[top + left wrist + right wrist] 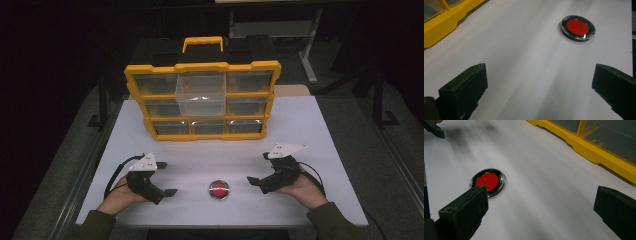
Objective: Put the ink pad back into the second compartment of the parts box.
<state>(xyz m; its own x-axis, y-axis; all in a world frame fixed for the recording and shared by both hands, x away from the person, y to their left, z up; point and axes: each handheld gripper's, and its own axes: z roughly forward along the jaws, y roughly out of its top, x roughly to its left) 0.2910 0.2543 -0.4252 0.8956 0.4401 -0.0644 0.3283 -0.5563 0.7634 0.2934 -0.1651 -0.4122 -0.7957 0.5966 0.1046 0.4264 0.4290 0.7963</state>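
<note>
I hold my left gripper (167, 178) and right gripper (259, 168) low over the white table (310, 130), jaws spread wide, both empty. Between them lies a round red black-rimmed disc (219, 189), perhaps a button. Beyond stands the yellow plastic drawer organiser (202, 100), one clear drawer (201, 95) pulled out.

Place: lab/test bench, dark room.
Evidence: white rectangular desk (310, 130) on metal frame, yellow plastic parts organiser w/ clear drawers (202, 100), round red push-button (219, 190).
</note>
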